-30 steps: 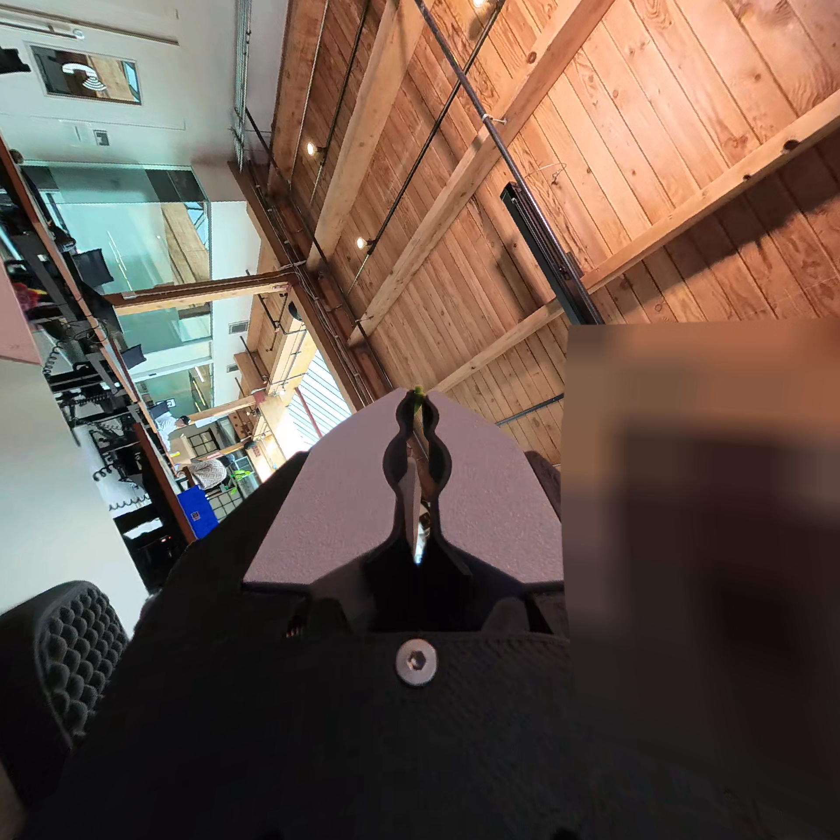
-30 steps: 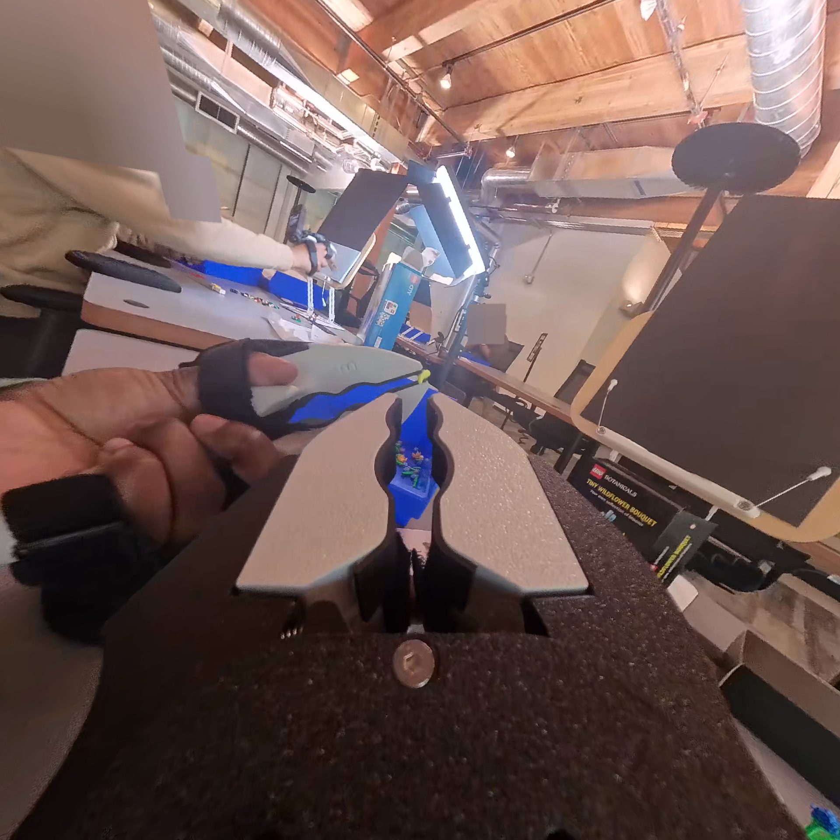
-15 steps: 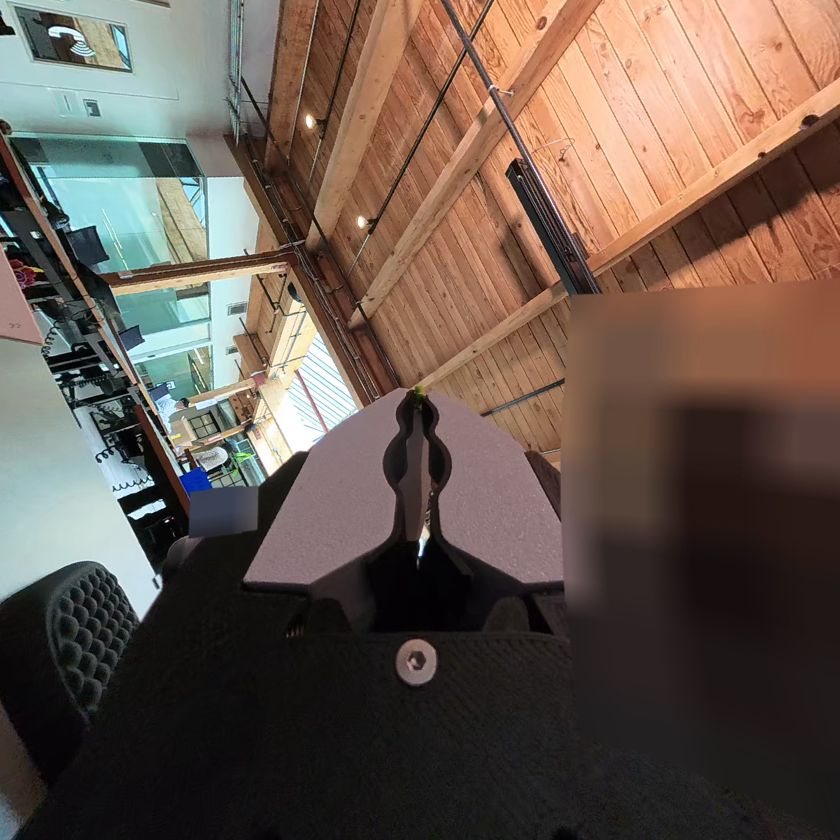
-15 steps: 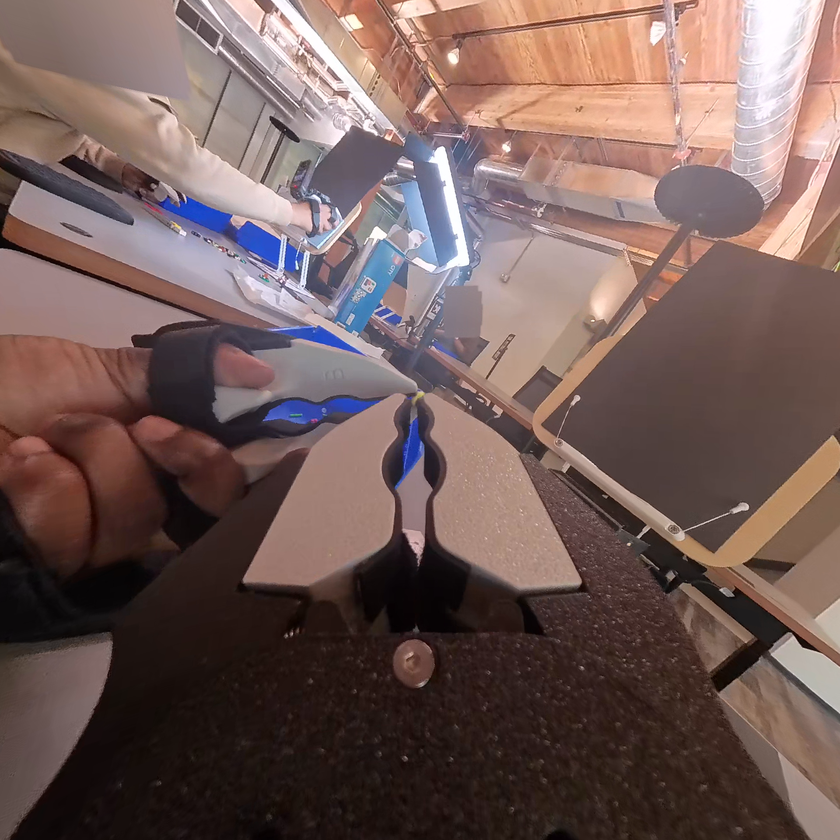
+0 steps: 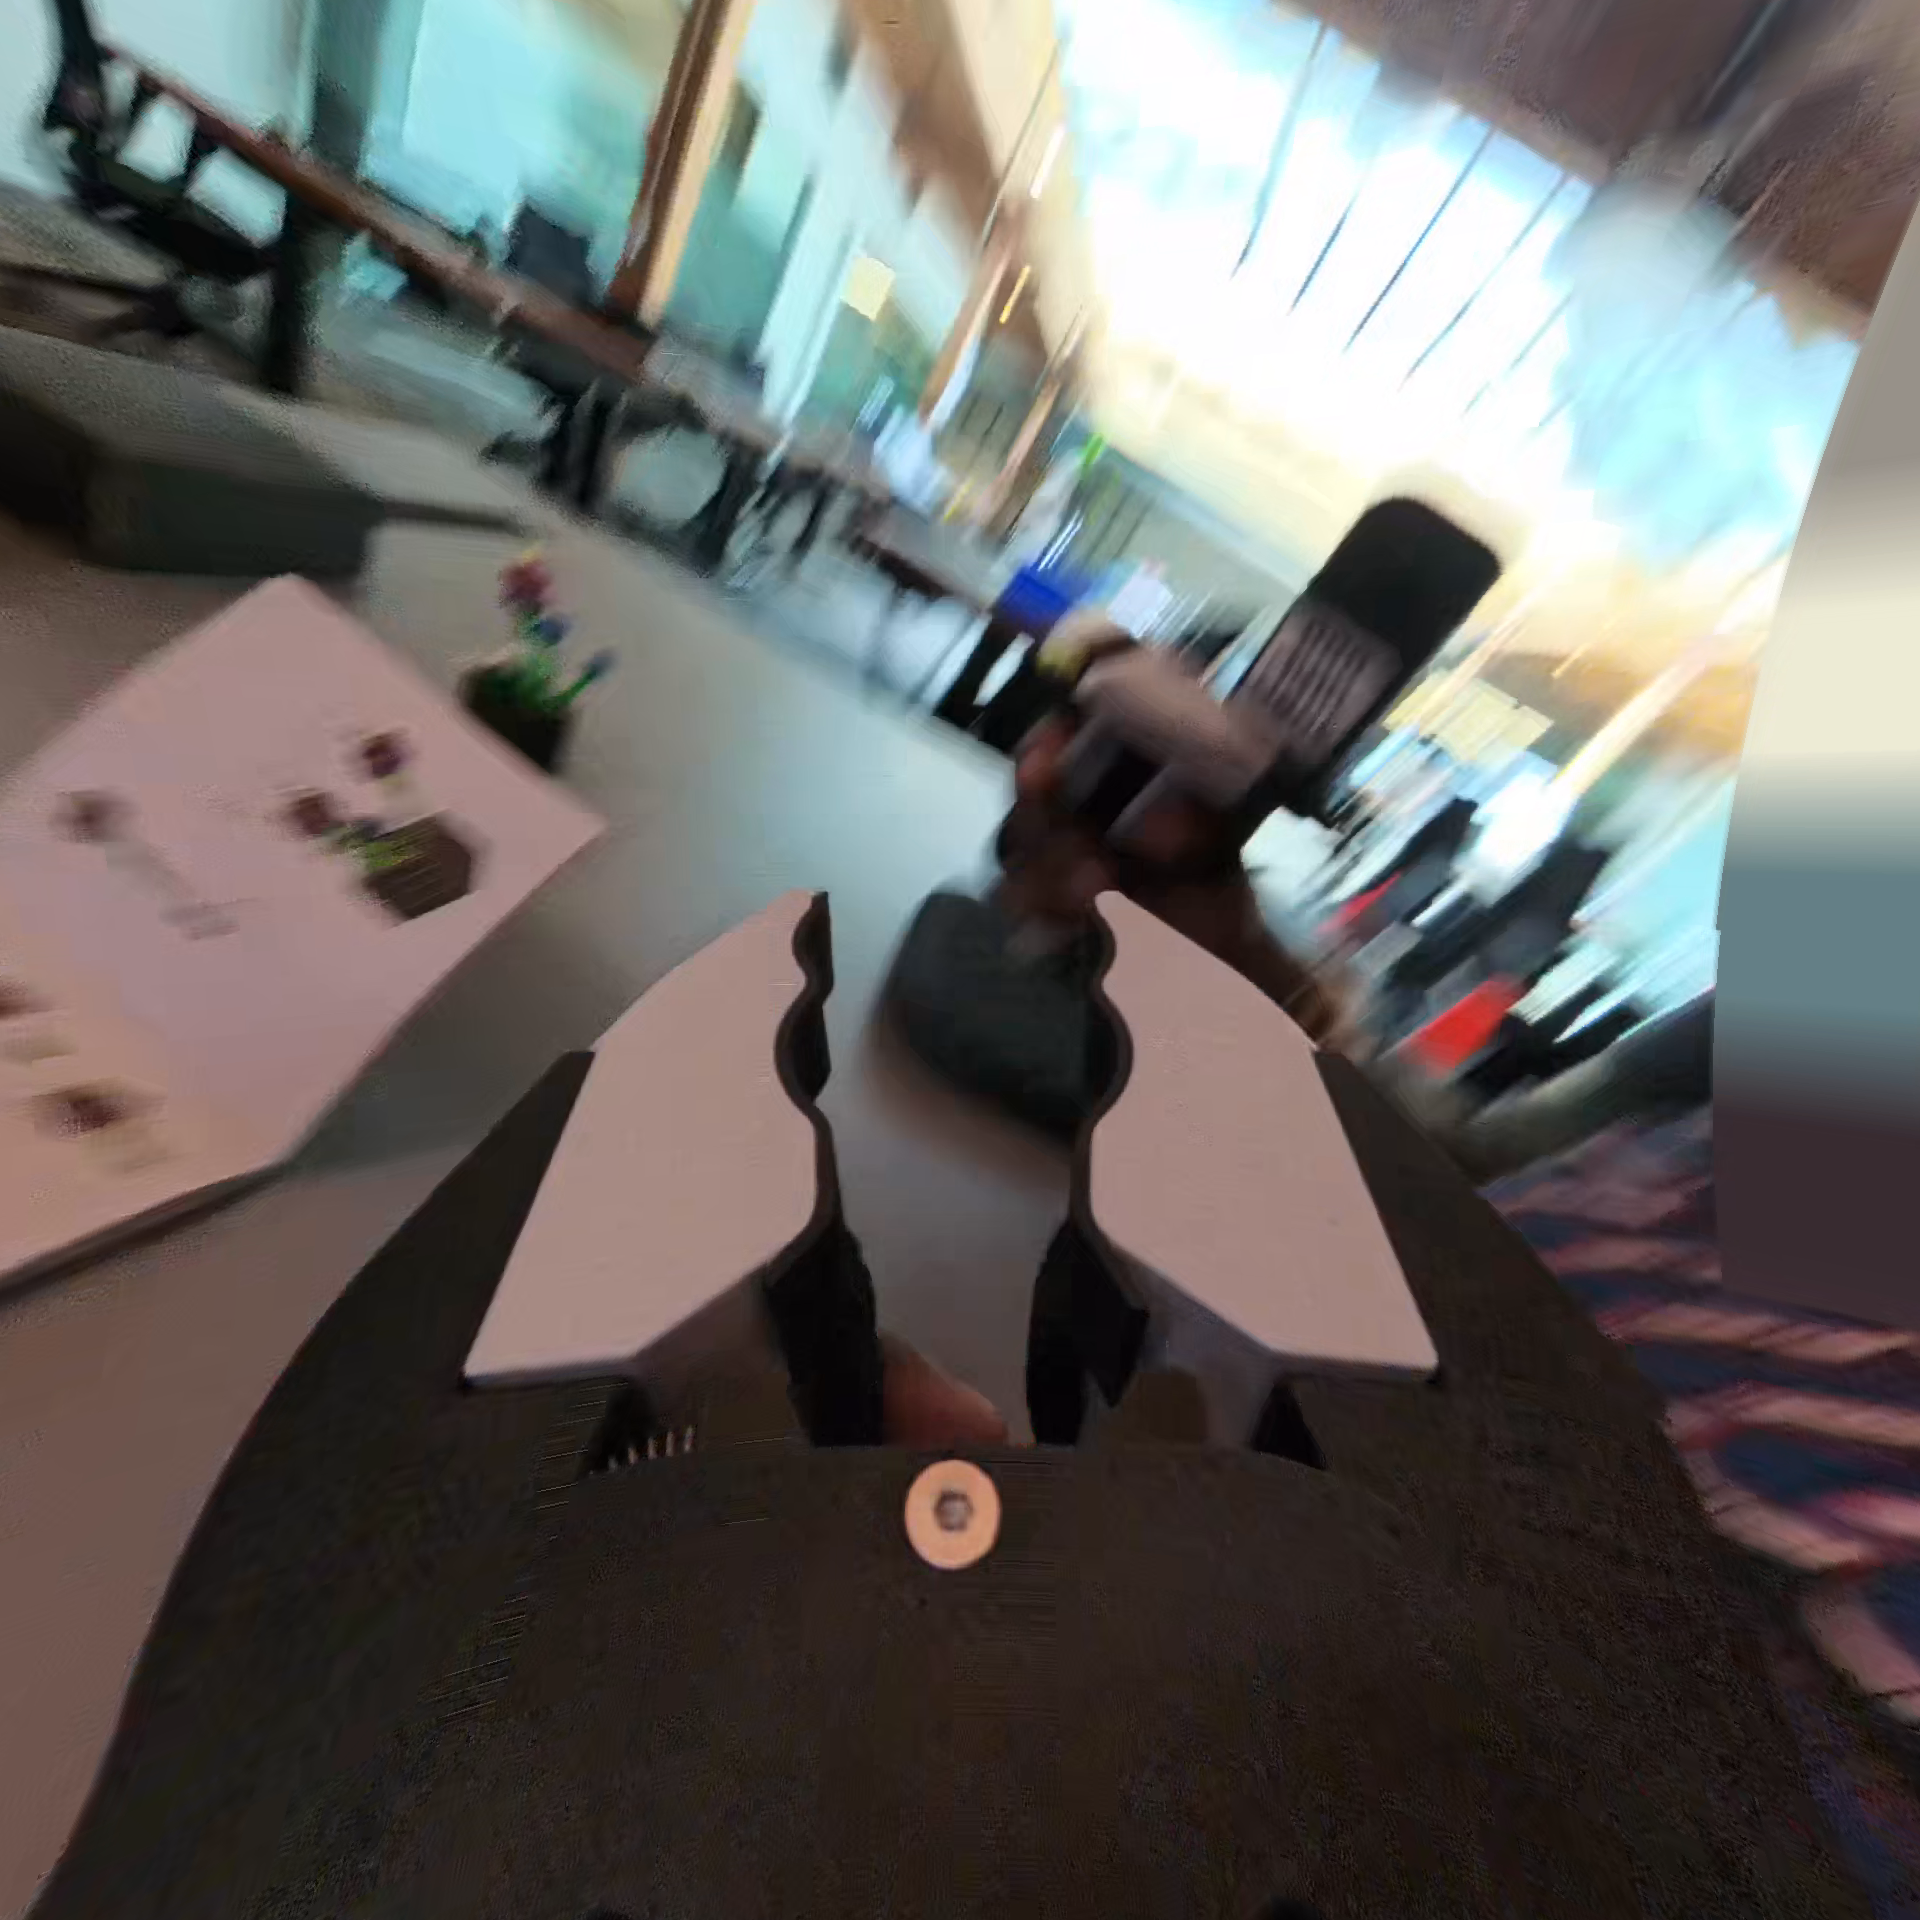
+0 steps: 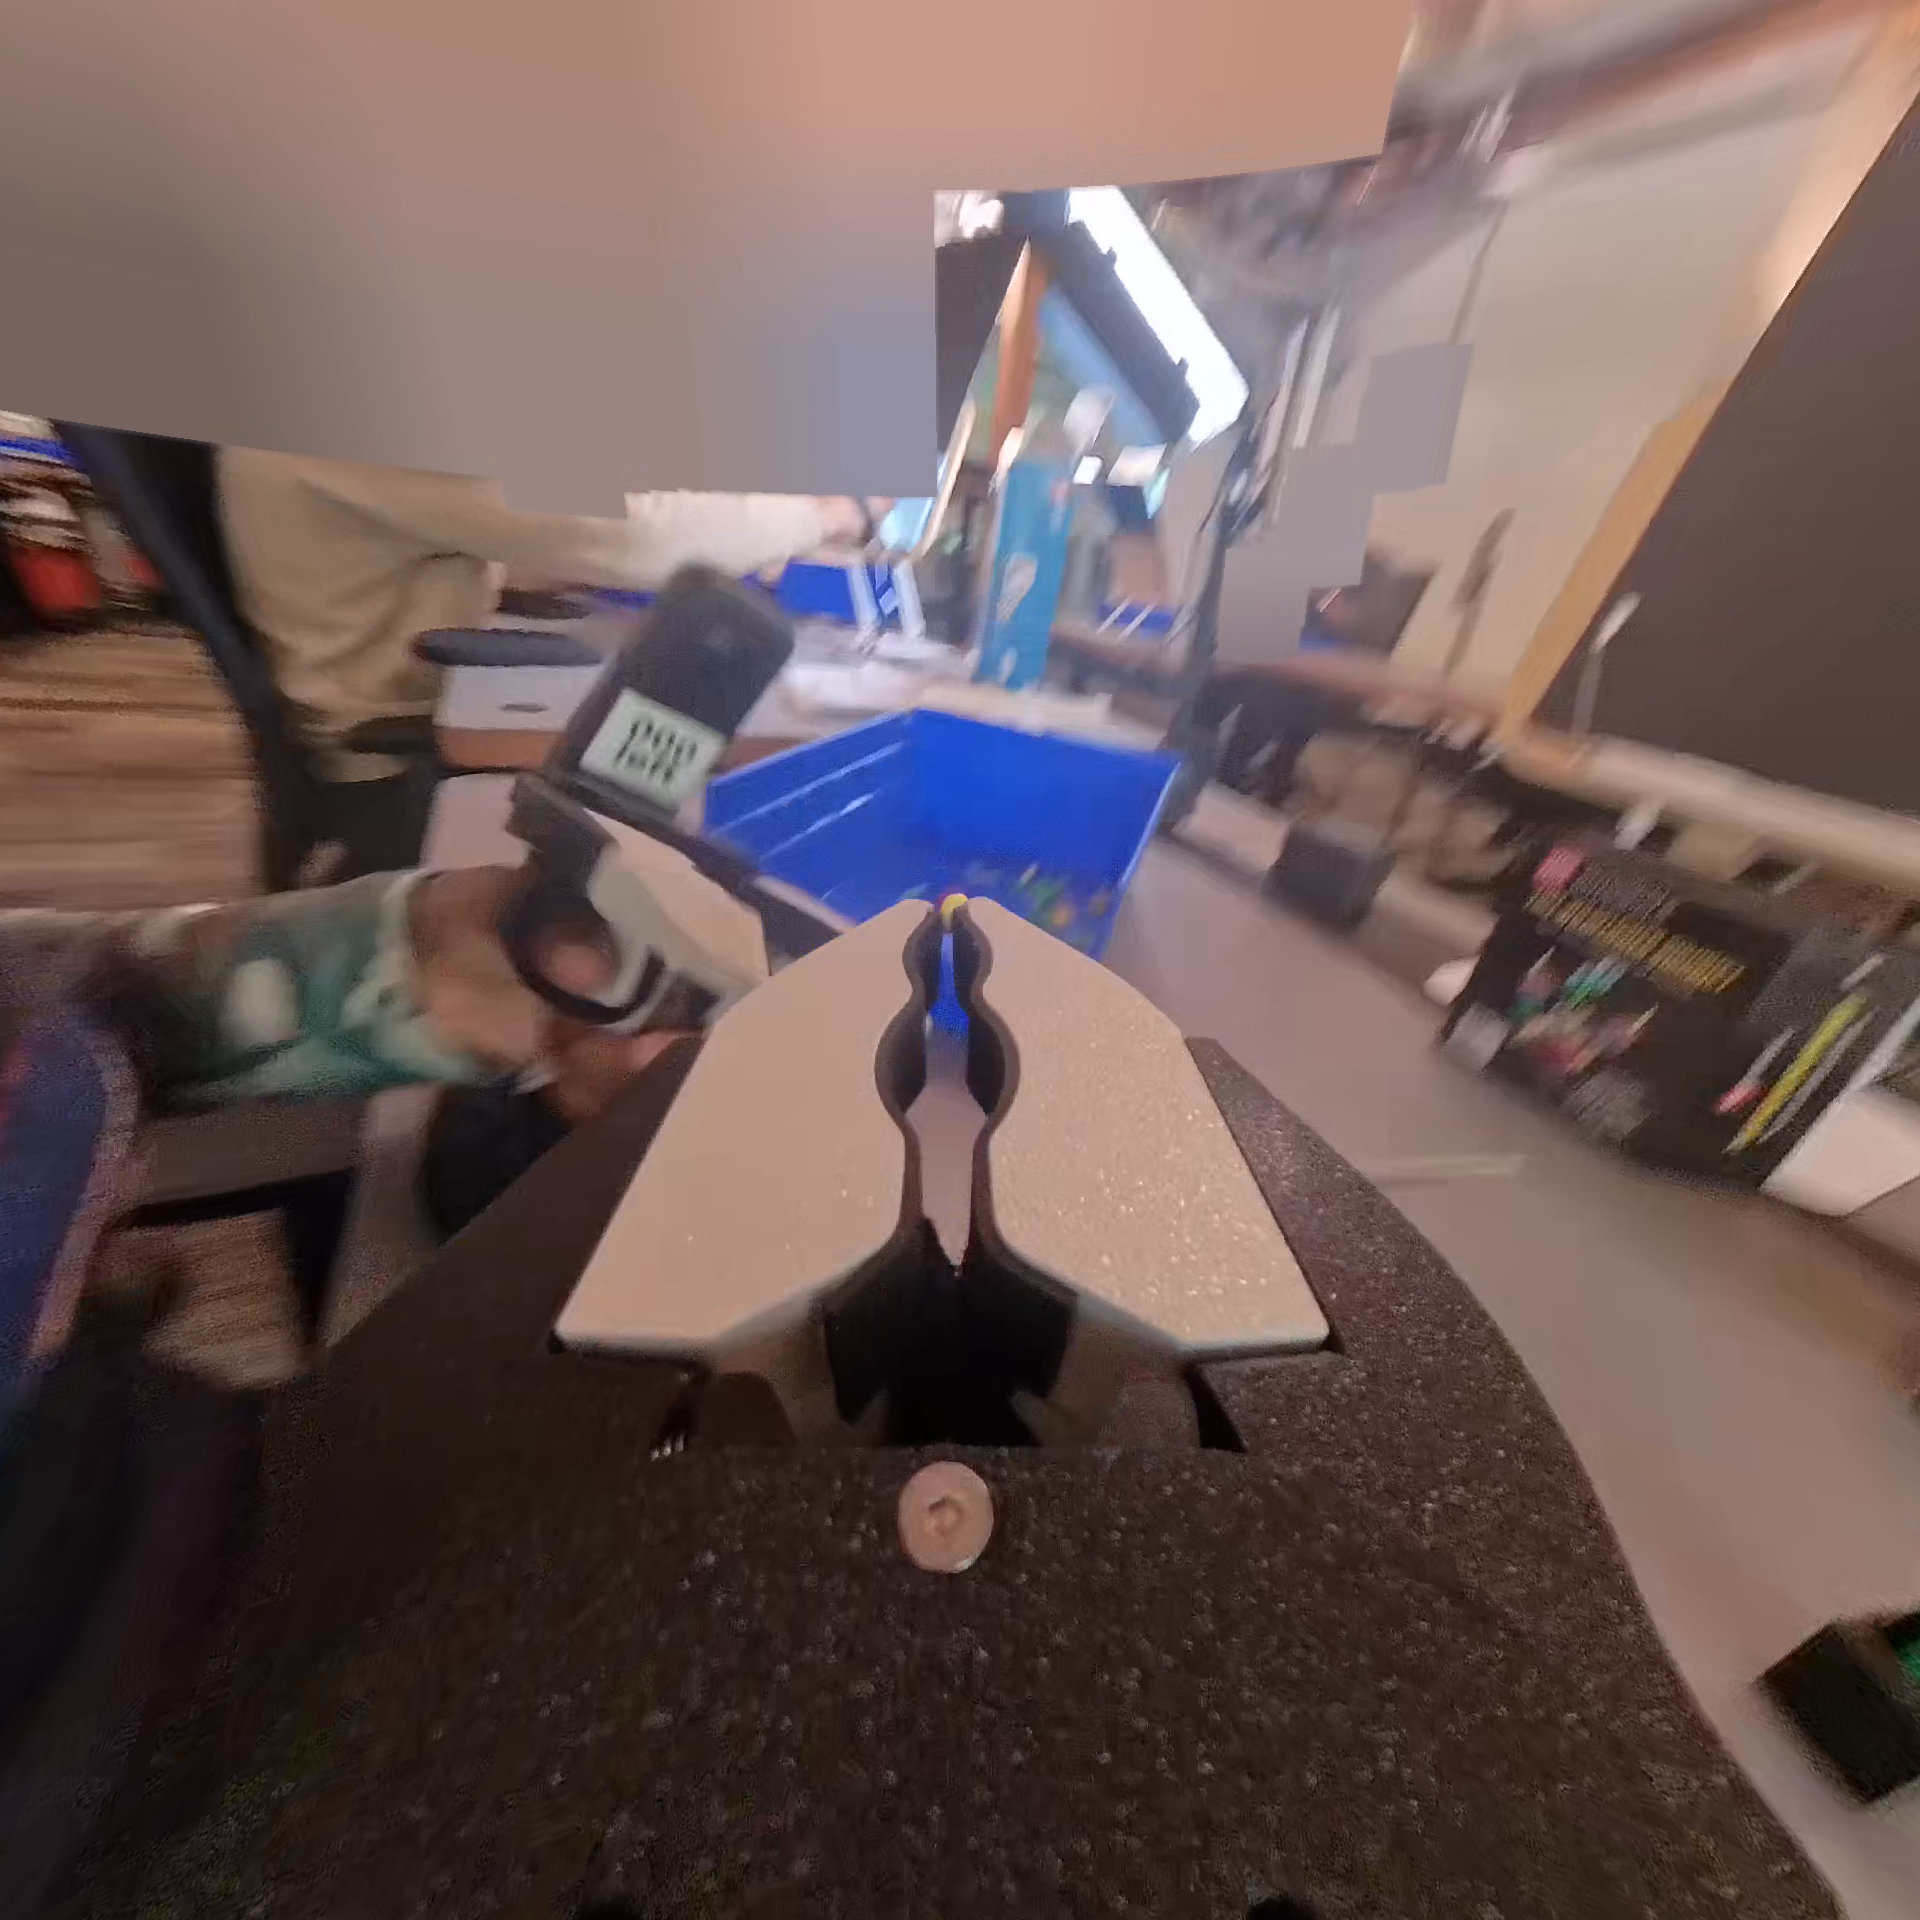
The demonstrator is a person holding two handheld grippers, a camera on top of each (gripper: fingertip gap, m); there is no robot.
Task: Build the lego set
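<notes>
Left tool [image 5: 961, 925] gapes empty; right tool [image 6: 951, 909] pinches a tiny yellow-green piece [image 6: 950, 906] at its tips, blue bin [image 6: 940, 821] at twelve o'clock.

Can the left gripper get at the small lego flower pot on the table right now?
Probably yes: the left gripper is open and empty, and bare table lies between it and the flower pot.

Both views motion-blurred. Left gripper [image 5: 961, 920]: two pale grey wedge fingers [image 5: 665, 1153] w/ wavy black-edged inner faces, black textured body, silver hex screw [image 5: 952, 1513] at 6 o'clock. Right gripper [image 6: 951, 906]: same build, speckled grey fingers [image 6: 1112, 1143], black foam-like body, hex screw [image 6: 944, 1530] low centre. Green-white patterned sleeve [image 6: 301, 997] at 9 o'clock.
</notes>
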